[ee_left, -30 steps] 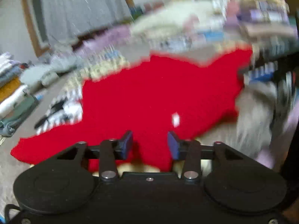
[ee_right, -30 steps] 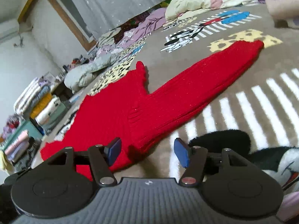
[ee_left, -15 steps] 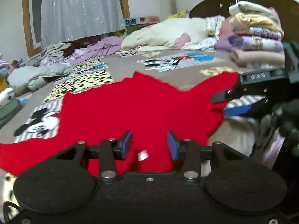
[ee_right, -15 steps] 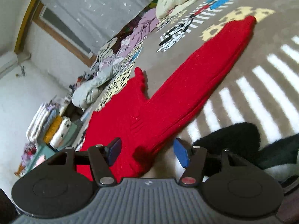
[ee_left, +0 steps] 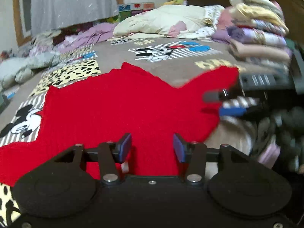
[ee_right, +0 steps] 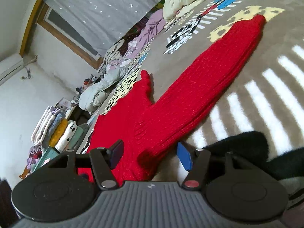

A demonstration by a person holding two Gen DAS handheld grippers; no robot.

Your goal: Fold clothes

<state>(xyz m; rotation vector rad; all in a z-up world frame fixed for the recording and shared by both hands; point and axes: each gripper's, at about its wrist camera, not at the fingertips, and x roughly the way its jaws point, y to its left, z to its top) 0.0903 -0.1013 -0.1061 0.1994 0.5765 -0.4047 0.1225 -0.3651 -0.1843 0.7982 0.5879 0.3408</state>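
Left tongs (ee_left: 152, 148) wide apart (empty), right tongs (ee_right: 150, 153) likewise, straddling red sweater (ee_right: 199, 95)

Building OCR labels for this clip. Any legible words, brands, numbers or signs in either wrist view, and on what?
No text can be read in either view.
Yellow block shapes on the bedspread beside the red sweater: possibly letters, too blurred.
Small logo on the right gripper body: a mark only, no words.

The cartoon-print bed (ee_left: 171, 70) carries a flat red sweater (ee_left: 123, 110) — crumpled bedding (ee_left: 161, 24) behind.
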